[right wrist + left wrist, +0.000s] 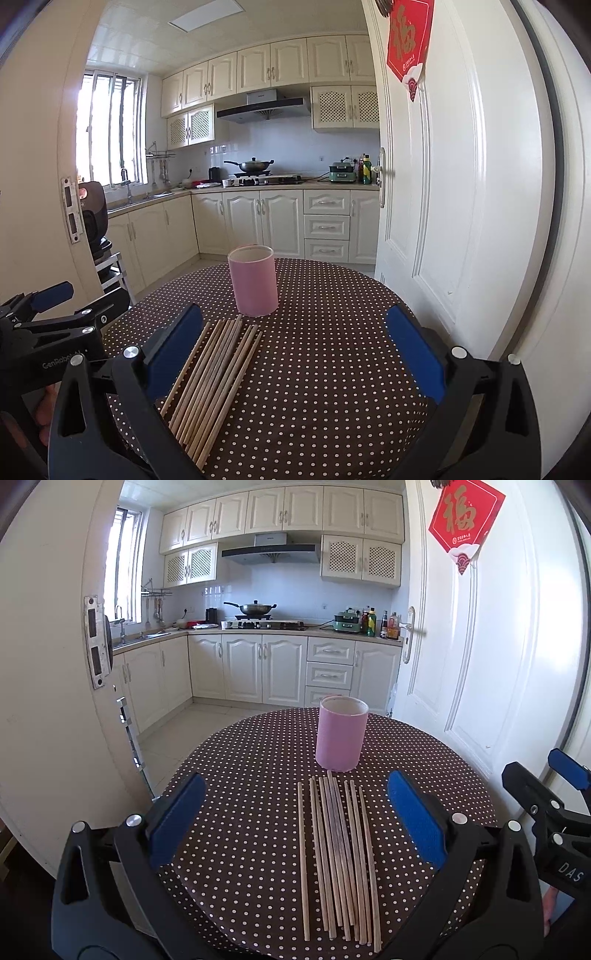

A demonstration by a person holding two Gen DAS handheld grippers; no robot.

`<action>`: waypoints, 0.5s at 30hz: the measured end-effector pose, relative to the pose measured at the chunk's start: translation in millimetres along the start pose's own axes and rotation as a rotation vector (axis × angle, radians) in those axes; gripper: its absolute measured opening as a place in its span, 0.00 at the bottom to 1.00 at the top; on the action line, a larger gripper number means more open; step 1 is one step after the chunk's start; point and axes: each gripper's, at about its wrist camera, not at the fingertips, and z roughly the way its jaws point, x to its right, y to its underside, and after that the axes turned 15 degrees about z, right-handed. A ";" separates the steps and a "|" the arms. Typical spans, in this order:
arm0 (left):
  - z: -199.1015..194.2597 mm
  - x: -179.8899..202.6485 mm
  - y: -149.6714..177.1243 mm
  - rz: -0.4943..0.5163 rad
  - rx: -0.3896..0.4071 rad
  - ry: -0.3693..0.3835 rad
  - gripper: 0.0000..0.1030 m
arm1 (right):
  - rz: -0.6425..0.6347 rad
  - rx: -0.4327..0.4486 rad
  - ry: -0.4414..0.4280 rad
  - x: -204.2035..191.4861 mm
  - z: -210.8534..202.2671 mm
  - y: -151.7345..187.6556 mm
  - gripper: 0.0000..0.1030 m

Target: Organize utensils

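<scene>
Several wooden chopsticks lie side by side on a round table with a brown polka-dot cloth, pointing toward a pink cylindrical holder that stands upright just beyond their far tips. My left gripper hovers open above the chopsticks, which lie between its blue pads, nothing held. In the right wrist view the same chopsticks lie at lower left, the holder stands behind them, and my right gripper is open and empty over bare cloth to their right. The right gripper shows at the left view's right edge.
A white door with a red paper decoration stands open close to the table's right side. Behind the table lies a tiled floor and a kitchen with cream cabinets. A metal rack stands left of the table.
</scene>
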 end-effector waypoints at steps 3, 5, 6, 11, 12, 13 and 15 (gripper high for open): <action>2.7 0.1 0.2 -0.003 0.004 0.008 0.94 | -0.029 -0.016 0.014 -3.8 4.2 1.0 0.93; 4.3 -0.5 -0.6 -0.004 0.008 0.007 0.94 | -0.032 -0.006 0.024 -3.7 6.0 1.3 0.93; 5.3 -0.2 -0.7 -0.005 0.005 0.005 0.94 | -0.028 -0.009 0.023 -2.9 7.3 0.6 0.93; 8.4 -0.5 -1.7 -0.004 0.006 0.011 0.94 | -0.014 -0.011 0.020 -0.5 10.7 -2.6 0.93; 9.0 -0.4 -1.9 -0.002 0.006 0.014 0.94 | -0.012 -0.011 0.019 -0.7 10.6 -2.0 0.93; 9.0 -0.5 -1.0 -0.001 0.006 0.018 0.94 | -0.009 -0.013 0.018 -0.5 11.0 -1.7 0.93; 8.4 0.4 -0.7 0.004 0.008 0.020 0.94 | -0.012 -0.016 0.016 -1.5 11.3 -1.0 0.93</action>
